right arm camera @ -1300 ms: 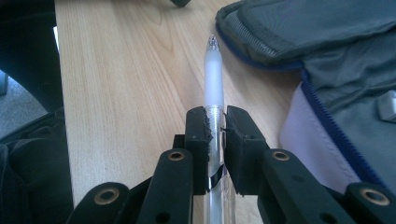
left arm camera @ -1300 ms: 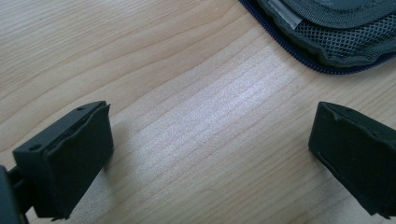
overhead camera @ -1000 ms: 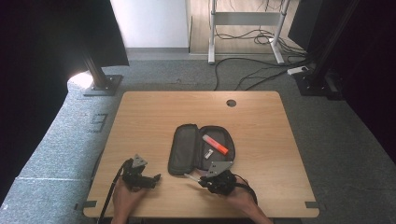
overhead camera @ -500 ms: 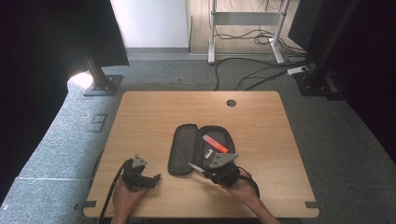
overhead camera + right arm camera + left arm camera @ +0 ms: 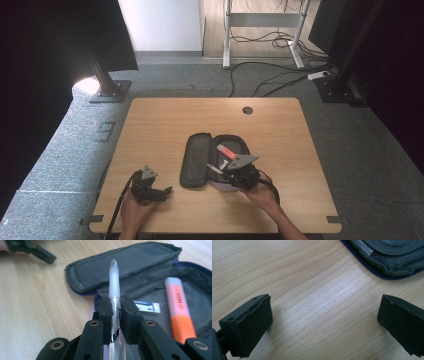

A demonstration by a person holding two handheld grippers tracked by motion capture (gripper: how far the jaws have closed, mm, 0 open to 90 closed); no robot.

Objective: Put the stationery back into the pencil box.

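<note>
An open dark pencil case (image 5: 197, 160) (image 5: 135, 267) lies on the wooden table (image 5: 165, 125). Inside it are an orange highlighter (image 5: 225, 151) (image 5: 179, 311) and a small white eraser (image 5: 147, 307). My right gripper (image 5: 226, 173) (image 5: 115, 315) is shut on a clear pen (image 5: 114, 287) (image 5: 215, 169), whose frosted cap points over the case's open flap. My left gripper (image 5: 162, 192) (image 5: 324, 322) rests on the table at the front left with its jaws wide open on bare wood. A corner of the case (image 5: 392, 257) shows beyond it.
A round cable hole (image 5: 247, 110) sits near the table's far edge. Grey carpet, a stand base (image 5: 110, 90) and cables (image 5: 265, 75) lie beyond the table. In the right gripper view the left gripper (image 5: 32, 250) shows at the top left.
My right gripper has moved with the pen toward the far side, over the open case. The left gripper has stayed in place.
</note>
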